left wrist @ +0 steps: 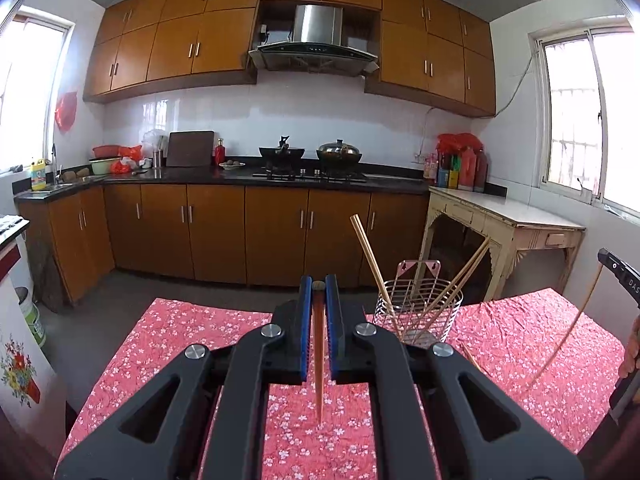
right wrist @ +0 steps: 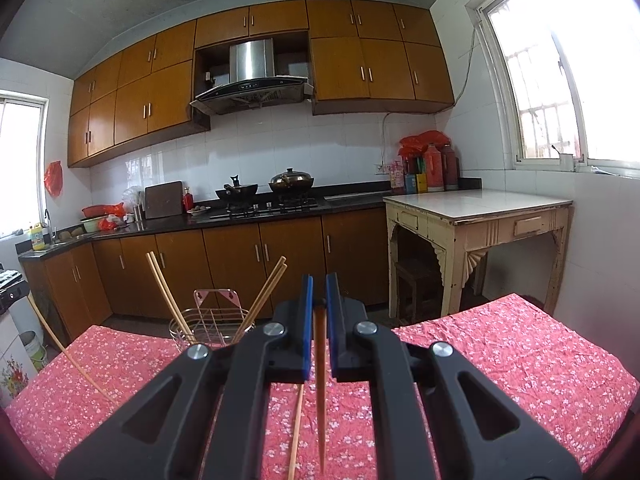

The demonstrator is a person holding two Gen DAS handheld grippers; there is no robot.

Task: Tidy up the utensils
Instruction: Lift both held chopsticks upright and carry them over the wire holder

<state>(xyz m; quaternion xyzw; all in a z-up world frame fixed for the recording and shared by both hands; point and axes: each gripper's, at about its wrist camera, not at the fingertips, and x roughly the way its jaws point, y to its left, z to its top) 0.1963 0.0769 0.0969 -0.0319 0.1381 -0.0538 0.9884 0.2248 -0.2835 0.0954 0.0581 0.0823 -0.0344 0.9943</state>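
Observation:
In the left wrist view my left gripper [left wrist: 319, 280] is shut on a reddish-brown chopstick [left wrist: 319, 360] that hangs down towards the camera above the pink floral tablecloth [left wrist: 200, 340]. Just right of it stands a wire utensil holder [left wrist: 418, 312] with several pale chopsticks leaning out. My right gripper [right wrist: 319, 280] is shut on a similar dark chopstick [right wrist: 320, 380]. It appears at the left view's right edge [left wrist: 622, 276] with its chopstick [left wrist: 560, 340]. A loose pale chopstick [right wrist: 297, 428] lies on the cloth under the right gripper. The holder [right wrist: 212, 320] sits ahead to its left.
Beyond the table's far edge lie bare floor and brown kitchen cabinets [left wrist: 216, 232] under a dark counter with pans. A cream side table [right wrist: 480, 216] stands by the right wall. A white flowered cabinet [left wrist: 20, 360] is close on the left.

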